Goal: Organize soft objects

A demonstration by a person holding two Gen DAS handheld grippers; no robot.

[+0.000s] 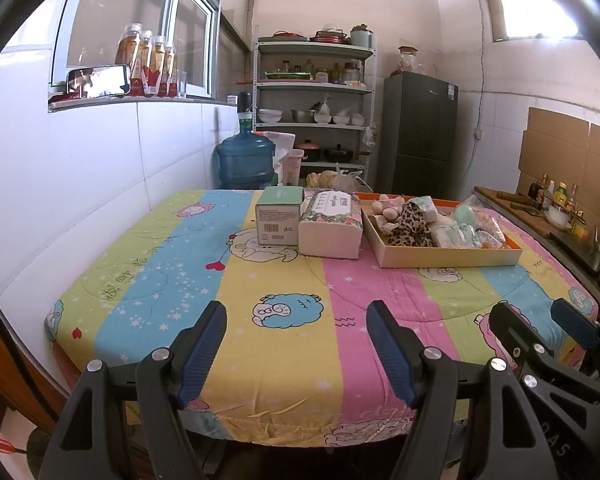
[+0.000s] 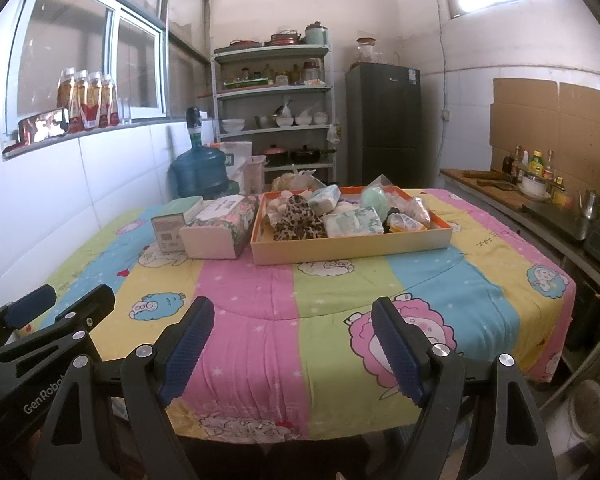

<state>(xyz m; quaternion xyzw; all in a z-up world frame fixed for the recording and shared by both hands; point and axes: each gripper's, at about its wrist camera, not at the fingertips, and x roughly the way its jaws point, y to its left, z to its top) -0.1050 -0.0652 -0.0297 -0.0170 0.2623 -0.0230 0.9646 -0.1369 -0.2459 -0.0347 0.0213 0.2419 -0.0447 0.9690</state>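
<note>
**Soft goods waited in the tray, both grippers empty**

The kitchen table wore a striped cartoon tablecloth [image 2: 332,292]. At its far side stood the shallow orange tray [image 2: 352,246], filled with soft items; just beside it lay the tissue pack [image 2: 216,232]. The leopard-print fabric [image 2: 298,220] looked light and limp, best pinched at a raised fold. The wet-wipe packet [image 2: 354,221] seemed squashy and slippery; its edge seam looked safest. The left gripper [image 1: 296,354] and right gripper [image 2: 292,350] hovered near the front edge, jaws wide apart, holding nothing.
</note>
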